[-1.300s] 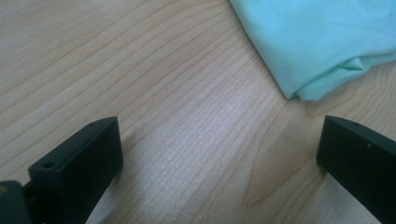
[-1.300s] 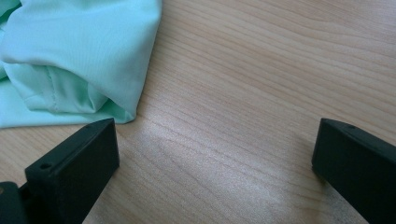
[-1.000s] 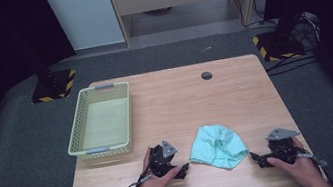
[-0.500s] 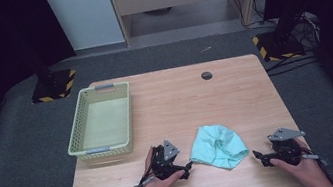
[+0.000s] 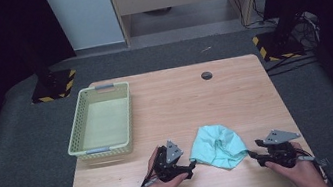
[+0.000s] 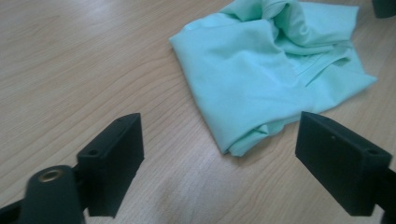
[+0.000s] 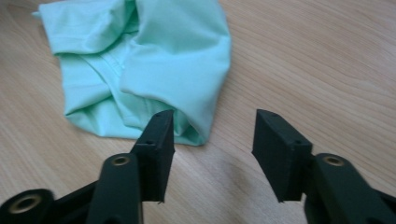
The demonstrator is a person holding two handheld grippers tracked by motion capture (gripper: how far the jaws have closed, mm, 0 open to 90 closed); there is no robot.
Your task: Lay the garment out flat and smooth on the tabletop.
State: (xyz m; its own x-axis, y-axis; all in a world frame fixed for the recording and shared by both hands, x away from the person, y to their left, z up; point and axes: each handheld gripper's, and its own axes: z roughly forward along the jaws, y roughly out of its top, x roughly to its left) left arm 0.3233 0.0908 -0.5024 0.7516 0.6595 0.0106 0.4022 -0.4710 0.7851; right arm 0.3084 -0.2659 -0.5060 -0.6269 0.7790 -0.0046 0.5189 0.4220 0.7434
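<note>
Soft matt cloth (image 6: pixel 261 70) — smooth wood-grain table (image 6: pixel 70 70).

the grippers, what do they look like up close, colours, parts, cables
Both are black handheld units. The left tool and right tool each carry a grey three-cornered plate on top. A thin dark cable trails from each. In the gripper views the jaws are flat, matte black rectangular blocks with small screw holes, on black arms with brass-coloured inserts. The forearms are bare, with no sleeves in view.

The light wooden table (image 5: pixel 181 101) carried a pale green basket (image 5: pixel 100 119) at its left, a crumpled mint cloth (image 5: pixel 216 147) near the front edge, and a dark round grommet (image 5: pixel 206 75) toward the far side
</note>
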